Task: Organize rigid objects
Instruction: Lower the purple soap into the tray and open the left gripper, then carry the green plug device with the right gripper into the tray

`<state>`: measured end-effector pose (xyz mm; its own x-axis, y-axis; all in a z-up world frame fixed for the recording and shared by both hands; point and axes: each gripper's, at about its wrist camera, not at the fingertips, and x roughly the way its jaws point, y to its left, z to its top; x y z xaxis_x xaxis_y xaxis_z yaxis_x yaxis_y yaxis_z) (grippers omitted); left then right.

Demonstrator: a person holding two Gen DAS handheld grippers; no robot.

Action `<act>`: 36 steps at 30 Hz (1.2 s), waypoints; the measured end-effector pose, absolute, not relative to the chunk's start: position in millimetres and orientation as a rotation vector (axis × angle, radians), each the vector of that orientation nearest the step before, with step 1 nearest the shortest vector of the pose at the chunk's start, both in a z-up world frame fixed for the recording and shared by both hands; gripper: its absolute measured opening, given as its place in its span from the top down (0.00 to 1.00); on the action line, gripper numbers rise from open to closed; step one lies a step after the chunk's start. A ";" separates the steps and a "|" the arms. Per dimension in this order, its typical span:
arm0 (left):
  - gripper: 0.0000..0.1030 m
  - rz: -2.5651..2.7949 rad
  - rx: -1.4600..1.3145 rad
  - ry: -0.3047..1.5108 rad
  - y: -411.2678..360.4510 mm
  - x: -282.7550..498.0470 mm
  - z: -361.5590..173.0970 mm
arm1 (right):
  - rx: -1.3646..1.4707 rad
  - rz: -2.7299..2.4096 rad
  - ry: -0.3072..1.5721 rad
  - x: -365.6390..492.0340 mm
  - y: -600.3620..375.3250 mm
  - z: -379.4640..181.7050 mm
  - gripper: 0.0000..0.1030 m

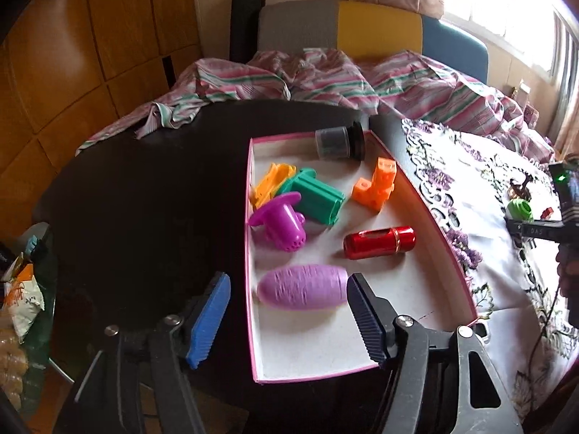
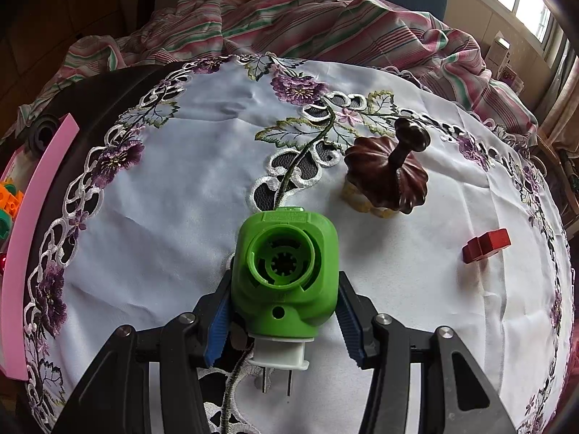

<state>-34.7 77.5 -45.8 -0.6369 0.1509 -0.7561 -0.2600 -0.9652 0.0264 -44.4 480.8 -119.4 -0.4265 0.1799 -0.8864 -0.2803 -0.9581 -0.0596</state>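
A shallow pink-rimmed cardboard box (image 1: 362, 332) on a dark round table (image 1: 144, 199) already holds a lilac ribbed plastic egg-shaped piece (image 1: 302, 287), a red metal cylinder (image 1: 378, 242), a green plastic block (image 1: 316, 199) and other toys. The left gripper (image 1: 289, 316) hangs wide and empty above the lilac piece, its jaws clear of it. On the white embroidered cloth (image 2: 181, 188), the right gripper (image 2: 284, 320) clamps a green plastic plug-in device (image 2: 286, 271), prongs toward the camera. Its rounded sides could slip from the pads in transit; a careless drop might knock the brown wooden knobbed lid (image 2: 389, 177) or small red block (image 2: 486, 244) nearby.
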 end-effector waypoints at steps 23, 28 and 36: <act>0.34 2.694 -1.226 0.140 61.1 -24.4 -36.0 | -1.478 2.448 0.117 -41.5 479.6 -119.3 0.49; 0.34 2.693 -1.225 0.135 59.3 -21.9 -36.3 | -1.471 2.452 0.115 -38.9 480.1 -119.6 0.49; 0.34 2.713 -1.217 0.119 52.3 -21.8 -33.8 | -1.493 2.401 0.116 -39.3 477.9 -114.3 0.49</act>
<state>-21.8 52.3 -33.8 -0.6539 0.1182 -0.7473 -0.1831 -0.9831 0.0047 -39.3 477.9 -114.3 -0.4084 0.2184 -0.8863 -0.3031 -0.9483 -0.0940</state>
